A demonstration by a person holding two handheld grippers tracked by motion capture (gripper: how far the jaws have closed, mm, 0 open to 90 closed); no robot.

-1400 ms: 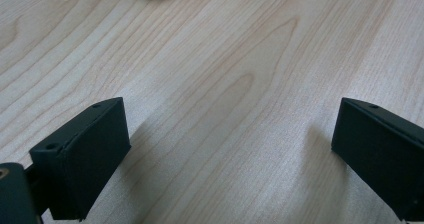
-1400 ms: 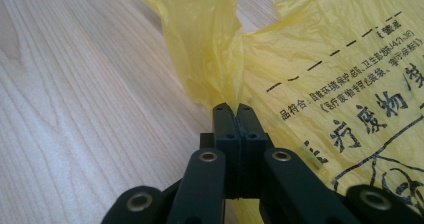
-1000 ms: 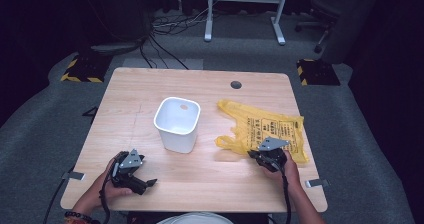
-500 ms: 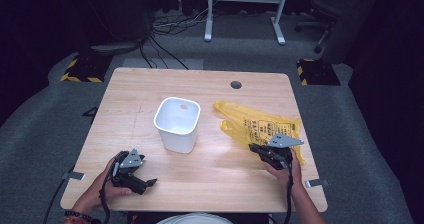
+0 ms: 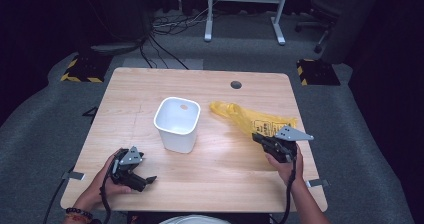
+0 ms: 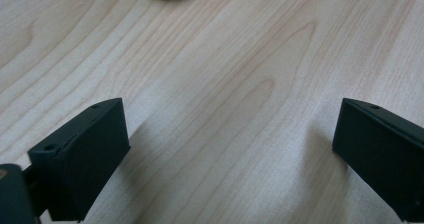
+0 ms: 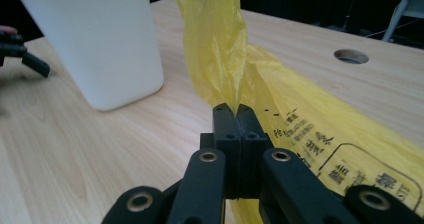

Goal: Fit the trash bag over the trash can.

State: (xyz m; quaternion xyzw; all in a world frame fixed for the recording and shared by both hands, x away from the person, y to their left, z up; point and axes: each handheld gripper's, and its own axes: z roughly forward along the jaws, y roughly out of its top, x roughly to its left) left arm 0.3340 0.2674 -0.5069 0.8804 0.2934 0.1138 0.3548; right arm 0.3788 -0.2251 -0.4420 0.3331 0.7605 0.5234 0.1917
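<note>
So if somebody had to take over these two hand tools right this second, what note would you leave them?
Right gripper: shut on a pinch of the yellow bag, which is partly lifted off the table, its handles standing up toward the tub.
Left gripper: open, holds nothing, low over bare wood near the front left corner.
White tub: upright mid-table, left of the bag, looks empty.
Done: bag gripped.
Left, probably: open the bag and fit it into the tub; the left gripper will likely need to help hold it.
</note>
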